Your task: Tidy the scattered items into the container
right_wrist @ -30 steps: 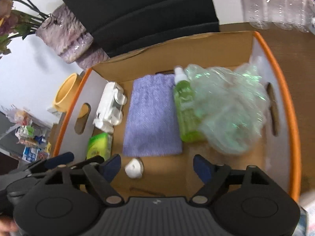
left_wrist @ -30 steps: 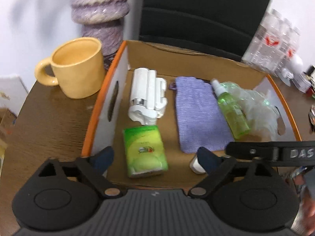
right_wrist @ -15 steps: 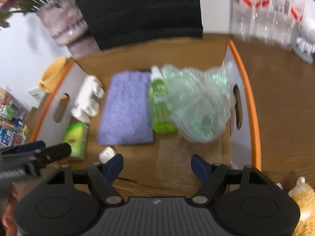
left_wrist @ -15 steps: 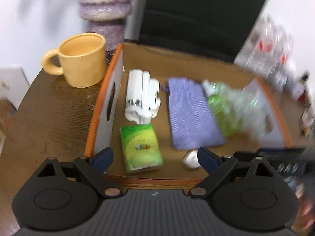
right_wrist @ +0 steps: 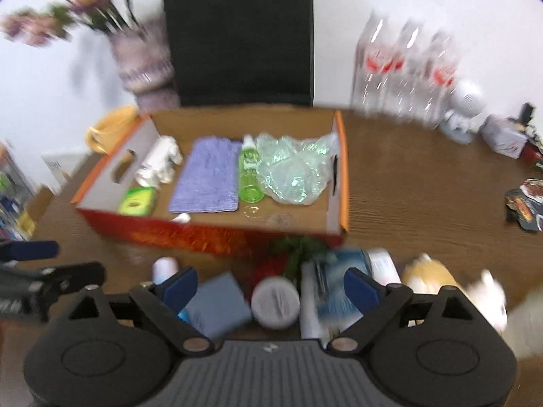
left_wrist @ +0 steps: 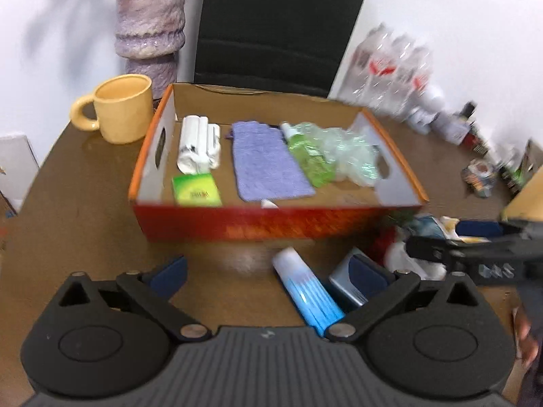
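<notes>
Box [left_wrist: 271,227] sits mid-table, far of both tools, already packed in row: white bottles, purple cloth [left_wrist: 269,166], green spray, bag. Leftovers lie near side: blue tube [left_wrist: 307,291], grey case [right_wrist: 217,305], white jar [right_wrist: 275,302]. I hold left gripper [left_wrist: 268,271] spread, empty, tube between fingers. Right gripper [right_wrist: 269,286] spread, empty, above jar, likely next pick.

An office: black chair [left_wrist: 281,27], wooden desk [right_wrist: 424,183], bottled water [right_wrist: 404,68].
</notes>
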Demonstrator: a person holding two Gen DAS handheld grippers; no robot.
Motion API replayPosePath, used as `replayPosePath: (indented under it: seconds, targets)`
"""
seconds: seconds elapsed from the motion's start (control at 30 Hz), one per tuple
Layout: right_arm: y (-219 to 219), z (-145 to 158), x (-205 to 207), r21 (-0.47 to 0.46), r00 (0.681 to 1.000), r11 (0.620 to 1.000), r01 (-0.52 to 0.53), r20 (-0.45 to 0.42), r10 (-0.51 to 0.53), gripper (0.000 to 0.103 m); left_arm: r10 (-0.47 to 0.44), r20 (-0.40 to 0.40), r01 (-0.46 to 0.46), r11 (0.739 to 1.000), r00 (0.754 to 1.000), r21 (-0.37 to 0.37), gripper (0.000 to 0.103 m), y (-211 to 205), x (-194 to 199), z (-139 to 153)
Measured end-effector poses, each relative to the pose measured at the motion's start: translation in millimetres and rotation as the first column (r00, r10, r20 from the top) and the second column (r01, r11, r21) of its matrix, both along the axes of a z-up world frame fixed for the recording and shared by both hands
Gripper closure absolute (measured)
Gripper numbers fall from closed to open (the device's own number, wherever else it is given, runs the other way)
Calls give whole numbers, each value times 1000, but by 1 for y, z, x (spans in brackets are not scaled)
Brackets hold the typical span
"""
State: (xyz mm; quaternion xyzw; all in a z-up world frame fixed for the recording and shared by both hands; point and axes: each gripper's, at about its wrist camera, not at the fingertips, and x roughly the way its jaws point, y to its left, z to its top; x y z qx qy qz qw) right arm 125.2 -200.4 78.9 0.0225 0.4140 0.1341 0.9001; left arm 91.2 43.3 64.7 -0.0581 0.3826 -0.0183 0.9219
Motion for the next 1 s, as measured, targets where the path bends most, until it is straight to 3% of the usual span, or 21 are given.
replayPosePath:
  seconds: [0.03,0.17,0.27,0.33,0.43,0.5,0.63,0.8,0.9,1.0]
  targets:
    - [-7,-4,-18,8,1000,1000,3,29,-3,0,0,13,0,1000,1000,4,0,-3,-11,-3]
    - [-36,-19,-88,41,990,999,12,142,-17,0,-3,65,1,1000,998,22,0,-13,-54,-17]
    - [-43,-54,-117,38,989,999,11,145,-17,0,48,97,-52,998,994,42,0,-22,-82,-40]
    - [-41,-66,-125,19,985,1000,-18,172,15,0,35,113,-43,997,993,71,0,-32,-94,-53]
    - [-40,-74,-128,-4,978,999,-48,204,48,0,-79,139,52,981,987,186,0,-50,-100,-61]
    - [-42,-73,-127,0,975,1000,-31,221,31,0,-97,139,65,973,985,220,0,-57,-99,-65]
    - [-45,-78,-129,6,973,1000,-18,231,16,0,-71,105,54,986,992,158,0,-54,-93,-68]
    - [-61,-81,-123,126,978,992,-5,209,-22,0,-26,105,17,996,994,90,0,-38,-95,-69]
    - [-73,-84,-118,213,979,976,47,185,-87,0,-34,99,23,994,994,106,0,-40,-95,-70]
    - [-72,-85,-118,208,978,977,48,187,-88,0,-41,92,29,991,995,130,0,-44,-94,-71]
